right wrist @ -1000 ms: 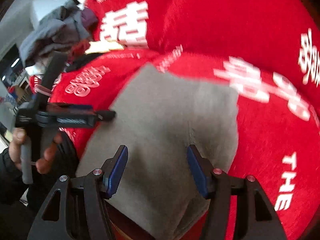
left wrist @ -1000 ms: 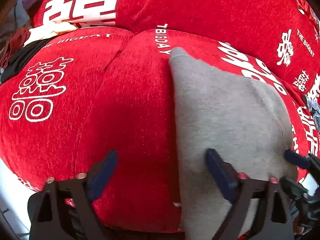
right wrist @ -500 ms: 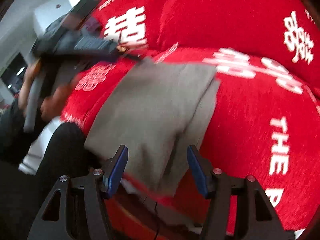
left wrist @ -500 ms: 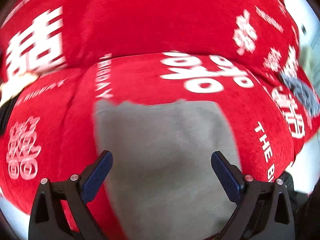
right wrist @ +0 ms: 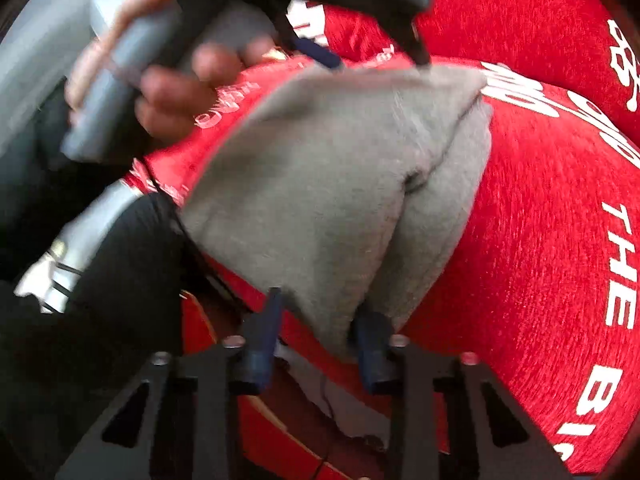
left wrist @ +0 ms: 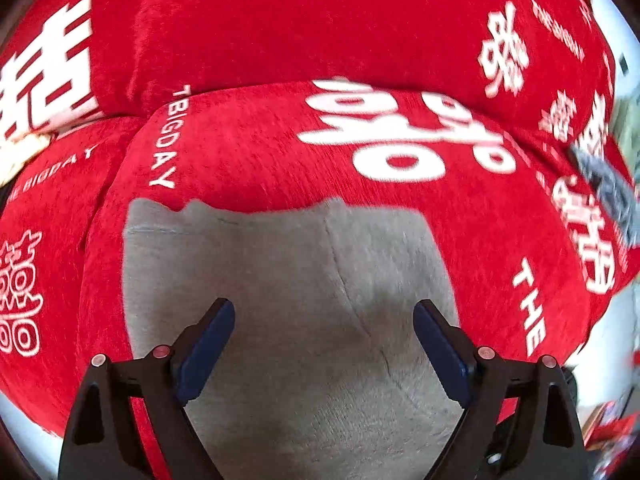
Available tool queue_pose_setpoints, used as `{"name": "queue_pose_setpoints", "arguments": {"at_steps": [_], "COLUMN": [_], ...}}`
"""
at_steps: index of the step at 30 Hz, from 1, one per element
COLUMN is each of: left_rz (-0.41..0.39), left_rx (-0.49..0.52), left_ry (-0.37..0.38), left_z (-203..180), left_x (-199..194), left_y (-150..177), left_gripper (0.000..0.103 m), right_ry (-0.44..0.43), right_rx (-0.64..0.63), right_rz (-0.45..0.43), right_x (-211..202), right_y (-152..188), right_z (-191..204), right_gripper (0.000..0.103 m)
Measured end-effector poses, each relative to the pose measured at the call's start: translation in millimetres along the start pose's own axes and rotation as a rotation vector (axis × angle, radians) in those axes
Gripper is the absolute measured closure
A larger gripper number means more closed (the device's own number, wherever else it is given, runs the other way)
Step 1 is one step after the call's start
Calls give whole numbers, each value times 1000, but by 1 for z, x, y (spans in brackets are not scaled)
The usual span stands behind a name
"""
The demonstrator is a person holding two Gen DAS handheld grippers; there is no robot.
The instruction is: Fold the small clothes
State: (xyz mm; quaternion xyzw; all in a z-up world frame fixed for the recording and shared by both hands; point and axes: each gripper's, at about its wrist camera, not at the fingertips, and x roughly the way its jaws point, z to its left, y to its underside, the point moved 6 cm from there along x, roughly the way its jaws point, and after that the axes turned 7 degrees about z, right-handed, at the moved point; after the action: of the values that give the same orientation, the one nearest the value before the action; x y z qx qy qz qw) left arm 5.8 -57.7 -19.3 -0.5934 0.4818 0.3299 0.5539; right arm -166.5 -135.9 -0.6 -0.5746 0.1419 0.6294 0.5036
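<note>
A grey garment (left wrist: 288, 280), folded in layers, lies on the red sofa seat (left wrist: 260, 152). My left gripper (left wrist: 324, 320) hovers over its near half. The jaws stand wide and are closing a little, with the cloth beneath them and not pinched. In the right wrist view the garment's (right wrist: 340, 160) near corner hangs over the seat's front edge. My right gripper (right wrist: 318, 320) is closing on that corner, and both pads touch the cloth. A hand (right wrist: 180, 80) holds the left gripper (right wrist: 368, 56) above the garment's far edge.
The red back cushion (left wrist: 280, 20) with white lettering rises behind the seat. A grey-blue cloth (left wrist: 608, 188) lies on the sofa's right end. The person's dark-clothed leg (right wrist: 100, 320) stands close to the seat's front edge on the left.
The left gripper swung right from the garment's left edge to over its middle. The right gripper drew back to the near corner, and its jaws narrowed around it.
</note>
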Motion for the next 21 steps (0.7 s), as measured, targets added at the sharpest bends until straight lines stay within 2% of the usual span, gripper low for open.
{"name": "queue_pose_setpoints", "arguments": {"at_steps": [1, 2, 4, 5, 9, 15, 21], "left_rz": [3, 9, 44, 62, 104, 140, 122], "left_rx": [-15, -14, 22, 43, 77, 16, 30], "left_ry": [-6, -15, -31, -37, -63, -29, -83], "left_z": [1, 0, -10, -16, -35, -30, -35], "left_x": [1, 3, 13, 18, 41, 57, 66], "left_y": [-3, -5, -5, -4, -5, -22, -27], "left_gripper": [11, 14, 27, 28, 28, 28, 28], "right_ry": [-3, -11, -9, 0, 28, 72, 73], "right_rx": [4, 6, -4, -12, -44, -99, -108], "right_rz": [-3, -8, -16, -18, -26, -20, 28], "right_x": [-1, -2, -6, -7, -13, -18, -7], "right_y": [-1, -1, 0, 0, 2, 3, 12], "right_z": [-2, -2, -2, -1, 3, 11, 13], "right_gripper": [93, 94, 95, 95, 96, 97, 97]}}
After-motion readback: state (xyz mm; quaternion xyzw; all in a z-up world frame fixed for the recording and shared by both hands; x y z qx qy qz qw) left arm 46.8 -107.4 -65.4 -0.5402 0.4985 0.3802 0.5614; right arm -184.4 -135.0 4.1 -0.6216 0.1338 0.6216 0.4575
